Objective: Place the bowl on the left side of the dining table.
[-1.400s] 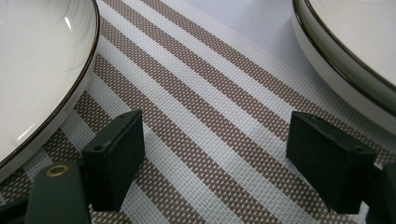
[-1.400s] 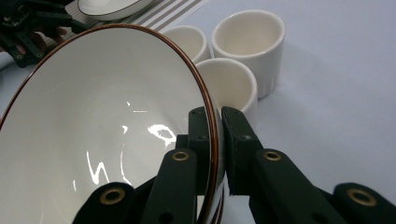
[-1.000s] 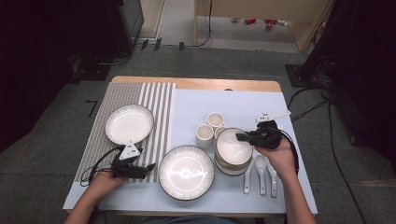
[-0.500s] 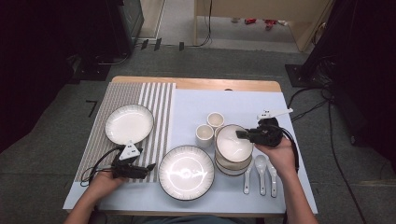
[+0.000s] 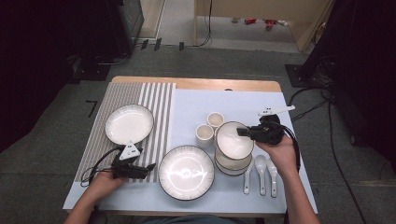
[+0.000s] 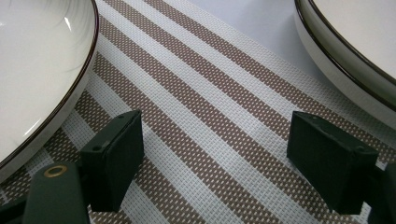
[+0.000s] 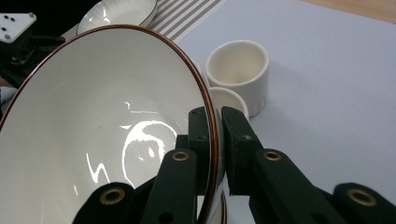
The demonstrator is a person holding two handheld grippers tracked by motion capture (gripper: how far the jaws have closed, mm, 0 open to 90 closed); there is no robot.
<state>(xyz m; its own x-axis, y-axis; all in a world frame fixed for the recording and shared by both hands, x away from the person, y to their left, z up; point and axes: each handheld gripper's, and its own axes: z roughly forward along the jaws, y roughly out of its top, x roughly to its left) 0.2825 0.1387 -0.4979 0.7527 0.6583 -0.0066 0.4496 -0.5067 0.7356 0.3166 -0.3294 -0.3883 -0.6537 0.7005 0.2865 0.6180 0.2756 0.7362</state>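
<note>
A: Nearest you, what is your left gripper doing?

B: You are resting it low over the striped placemat, jaws spread wide with nothing between them. In the left gripper view, bare weave is showing between the pads; the white plate is lying to one side and the dark-rimmed plate to the other. Neither one is touching the pads.

A: And the three white spoons?

B: They are lying side by side near the table's front edge, just right of the dark-rimmed plate, below your right hand.

A: Farther out, what is your right gripper doing?

B: You are clamping it on the right-hand rim of the top bowl. In the right gripper view, one pad is pressing inside the wall of this bowl and the other outside, with the brown rim line running between them. The bowl is tilting, its mouth turning away from the gripper.

A: Where is that bowl sitting relative to the rest?

B: It is hanging directly over the bowl stack, apparently lifted off it, though contact at the far edge cannot be told. The gripper is pointing left across the table, so the bowl is lying leftward from your hand. Beyond it, two cups are standing just left of the stack, the nearest obstacles for any leftward carry. The right hand is by far the nearer one.
</note>
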